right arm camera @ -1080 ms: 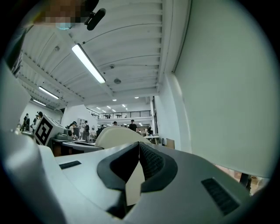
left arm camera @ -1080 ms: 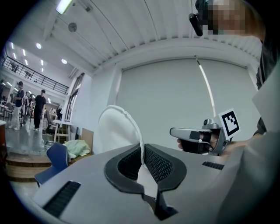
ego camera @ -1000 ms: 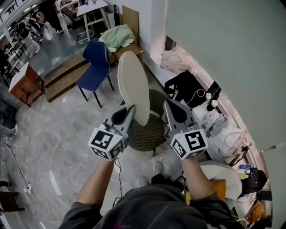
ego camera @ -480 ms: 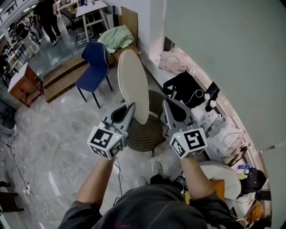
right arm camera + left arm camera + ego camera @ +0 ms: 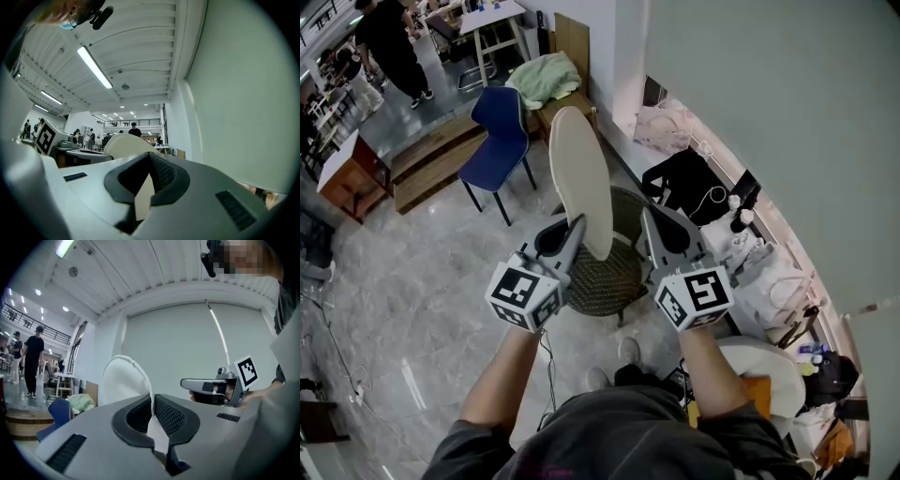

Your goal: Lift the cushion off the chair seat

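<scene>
Claws: two, grey plastic, beak-shaped, black ribbed pads inside each jaw.
Left claw (image 5: pixel 577 228): clenched on the lower left rim of the cream oval fabric cushion (image 5: pixel 581 173). The left gripper view shows the cloth pinched flat between the pads.
Right claw (image 5: pixel 649 216): jaws drawn together, pads meeting at the tip. A pale cream sliver shows in the slot behind the pads; cannot tell what it is. The tip sits near the cushion's right edge, with a gap between.
Marker cubes: two, one per claw, white faces with black square patterns. Cube on the left claw (image 5: pixel 525 297), cube on the right claw (image 5: pixel 695 298).
Cushion: one. Thin, flat, smooth cloth with a seamed rim. Held up on edge over the chair seat, its long axis running away from the person.
Chair under the claws: one, round dark woven wicker chair (image 5: pixel 605 277). Open-weave seat, below and between the two claws.
Other seating: one blue moulded plastic chair (image 5: pixel 502 122) on thin dark legs, well apart, beyond the cushion's far end.
Cloth: one pale green crumpled bundle (image 5: pixel 546 77), soft and heaped, near the wall behind the blue chair.
Woodwork: one low stepped wooden platform (image 5: pixel 431 159) and one reddish-brown wooden cabinet (image 5: pixel 352 173), both left of the blue chair.
Floor: grey-white veined polished stone floor (image 5: pixel 403 300), glossy, with light streaks.
Arms: two bare forearms, one behind each cube.
</scene>
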### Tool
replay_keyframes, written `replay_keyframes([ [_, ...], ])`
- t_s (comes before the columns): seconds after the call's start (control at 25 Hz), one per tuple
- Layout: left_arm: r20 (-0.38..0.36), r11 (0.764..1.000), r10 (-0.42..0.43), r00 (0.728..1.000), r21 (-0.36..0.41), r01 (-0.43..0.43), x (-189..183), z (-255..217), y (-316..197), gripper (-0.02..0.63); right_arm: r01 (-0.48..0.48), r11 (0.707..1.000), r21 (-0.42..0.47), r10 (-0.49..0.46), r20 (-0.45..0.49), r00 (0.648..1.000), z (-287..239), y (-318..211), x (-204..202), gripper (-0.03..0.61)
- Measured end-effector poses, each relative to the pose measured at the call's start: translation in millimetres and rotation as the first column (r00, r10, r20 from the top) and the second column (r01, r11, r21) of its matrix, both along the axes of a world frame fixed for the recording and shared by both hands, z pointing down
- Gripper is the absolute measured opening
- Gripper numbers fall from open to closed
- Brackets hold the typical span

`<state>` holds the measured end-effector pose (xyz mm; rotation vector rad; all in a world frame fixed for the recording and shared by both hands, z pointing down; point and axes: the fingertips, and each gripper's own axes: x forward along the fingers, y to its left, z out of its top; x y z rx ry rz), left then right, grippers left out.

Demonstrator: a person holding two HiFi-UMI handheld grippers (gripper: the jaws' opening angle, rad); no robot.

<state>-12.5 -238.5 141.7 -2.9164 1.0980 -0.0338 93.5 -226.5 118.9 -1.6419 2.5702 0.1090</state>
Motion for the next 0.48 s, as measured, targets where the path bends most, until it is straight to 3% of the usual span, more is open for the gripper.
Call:
replay_keyframes([
  [0.48,-0.008,1.0,-0.005,1.0,-0.002,0.005,4.8,-3.4,2.4,0.02,-0.002,1.0,-0.002,0.002,0.001,1.0,0.3,1.4,4.7,0.011],
])
